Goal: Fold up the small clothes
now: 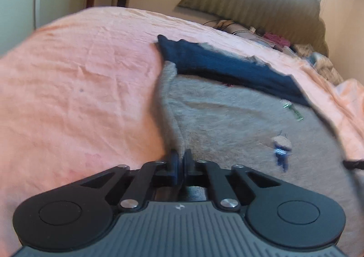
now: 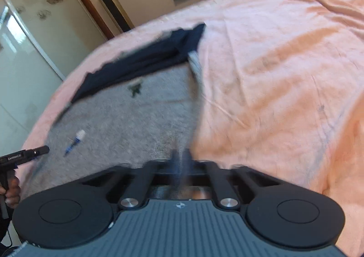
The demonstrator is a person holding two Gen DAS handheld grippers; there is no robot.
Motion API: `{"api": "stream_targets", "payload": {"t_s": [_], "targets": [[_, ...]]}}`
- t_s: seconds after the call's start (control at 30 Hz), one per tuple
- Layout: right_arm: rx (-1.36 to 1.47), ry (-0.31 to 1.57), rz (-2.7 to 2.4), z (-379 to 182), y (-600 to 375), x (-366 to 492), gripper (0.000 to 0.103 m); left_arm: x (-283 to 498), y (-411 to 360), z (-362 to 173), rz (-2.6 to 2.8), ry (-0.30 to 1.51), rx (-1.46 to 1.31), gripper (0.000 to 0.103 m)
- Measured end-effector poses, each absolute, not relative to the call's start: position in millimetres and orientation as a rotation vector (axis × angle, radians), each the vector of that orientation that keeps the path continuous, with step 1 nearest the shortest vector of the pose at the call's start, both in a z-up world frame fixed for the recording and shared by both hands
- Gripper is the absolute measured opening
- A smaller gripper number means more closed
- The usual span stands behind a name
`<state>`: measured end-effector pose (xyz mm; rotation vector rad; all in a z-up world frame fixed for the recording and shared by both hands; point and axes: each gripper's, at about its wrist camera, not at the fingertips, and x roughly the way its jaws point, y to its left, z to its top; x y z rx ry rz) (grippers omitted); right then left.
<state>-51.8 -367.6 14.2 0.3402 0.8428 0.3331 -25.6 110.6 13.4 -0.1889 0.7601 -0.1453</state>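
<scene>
My left gripper (image 1: 181,161) has its two fingers pressed together on the near left edge of the grey garment (image 1: 227,125), pinching the fabric where it meets the pink bedsheet (image 1: 79,79). My right gripper (image 2: 181,161) is likewise clamped on the grey garment (image 2: 127,116) at its near right edge, though that view is blurred. The garment spreads out ahead of both grippers across the sheet, stretched between them. At its far end, away from my grippers, runs a dark navy band (image 1: 227,63). On the grey cloth sit small printed figures: a green one (image 1: 293,111) near the navy band and a blue and beige one (image 1: 282,148) nearer my grippers. Beyond the garment's far end stands the padded headboard (image 1: 261,4).
</scene>
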Motion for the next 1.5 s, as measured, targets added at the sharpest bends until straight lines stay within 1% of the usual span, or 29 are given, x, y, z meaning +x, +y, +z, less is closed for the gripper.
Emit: {"api": "stream_targets", "payload": {"t_s": [0.1,0.2,0.27,0.3,0.33,0.37,0.4,0.47,0.5,0.53,0.57,0.6,0.7,0.8,0.87,0.9,0.93,0.97,1.0,1.03,1.07,1.1,1.13,1.17,1.2,1.23,1.3,1.4,1.5], "targets": [[0.368,0.831,0.297,14,-384,-59,0.006,-24,120,17,-0.123,0.773,-0.146,0.005],[0.434,0.831,0.292,10,-389,-65,0.007,-30,130,19,-0.151,0.801,-0.186,0.005],[0.499,0.86,0.311,13,-392,-72,0.02,-39,137,22,-0.174,0.836,-0.279,0.007],[0.529,0.866,0.349,16,-393,-78,0.039,-46,141,21,-0.213,0.868,-0.337,0.014],[0.544,0.872,0.382,19,-394,-85,0.058,-54,145,19,-0.244,0.894,-0.395,0.031],[0.55,0.891,0.409,21,-395,-91,0.063,-63,149,16,-0.277,0.897,-0.455,0.038],[0.549,0.923,0.427,20,-393,-95,0.065,-73,151,14,-0.3,0.885,-0.504,0.05],[0.532,0.944,0.454,18,-389,-103,0.065,-86,151,11,-0.296,0.87,-0.528,0.051],[0.512,0.942,0.455,18,-386,-105,0.058,-90,145,12,-0.284,0.858,-0.504,0.047],[0.491,0.961,0.446,17,-384,-103,0.023,-91,140,13,-0.259,0.851,-0.463,0.021],[0.481,0.988,0.429,14,-383,-101,0.013,-88,137,12,-0.217,0.869,-0.412,0.004],[0.469,0.975,0.437,13,-384,-102,0.008,-85,139,12,-0.215,0.872,-0.41,0.005],[0.448,0.946,0.385,16,-400,-112,0.007,-84,151,22,-0.181,0.87,-0.377,0.005],[0.547,0.938,0.378,6,-416,-118,0.007,-88,156,17,-0.178,0.895,-0.323,0.004],[0.576,0.948,0.368,7,-415,-121,0.008,-95,162,16,-0.202,0.902,-0.378,0.005],[0.598,0.965,0.382,8,-415,-124,0.02,-100,165,16,-0.226,0.922,-0.419,0.012],[0.619,0.972,0.414,11,-415,-128,0.04,-106,168,15,-0.262,0.937,-0.466,0.029],[0.628,0.974,0.453,15,-414,-133,0.051,-114,170,15,-0.297,0.936,-0.513,0.04],[0.627,0.991,0.486,17,-412,-138,0.066,-124,171,14,-0.335,0.929,-0.569,0.065],[0.62,1.027,0.521,18,-407,-142,0.069,-134,170,12,-0.362,0.92,-0.613,0.076],[0.605,1.061,0.548,17,-401,-146,0.069,-141,166,10,-0.382,0.921,-0.652,0.077],[0.589,1.055,0.56,17,-395,-149,0.069,-146,161,7,-0.396,0.922,-0.673,0.077],[0.594,1.051,0.554,16,-391,-151,0.061,-150,154,6,-0.391,0.903,-0.666,0.075],[0.603,1.065,0.548,13,-389,-149,0.048,-151,149,7,-0.384,0.892,-0.645,0.068],[0.585,1.094,0.525,8,-385,-148,0.011,-148,144,5,-0.375,0.914,-0.62,0.024],[0.587,1.085,0.53,5,-385,-148,0.01,-141,143,0,-0.353,0.969,-0.603,0.006],[0.586,1.068,0.525,9,-391,-154,0.01,-140,152,1,-0.344,0.969,-0.616,0.006],[0.569,1.07,0.475,9,-408,-167,0.007,-147,159,10,-0.332,0.96,-0.516,0.006],[0.659,1.051,0.488,-1,-418,-170,0.006,-150,163,4,-0.371,0.957,-0.506,0.007]]}}
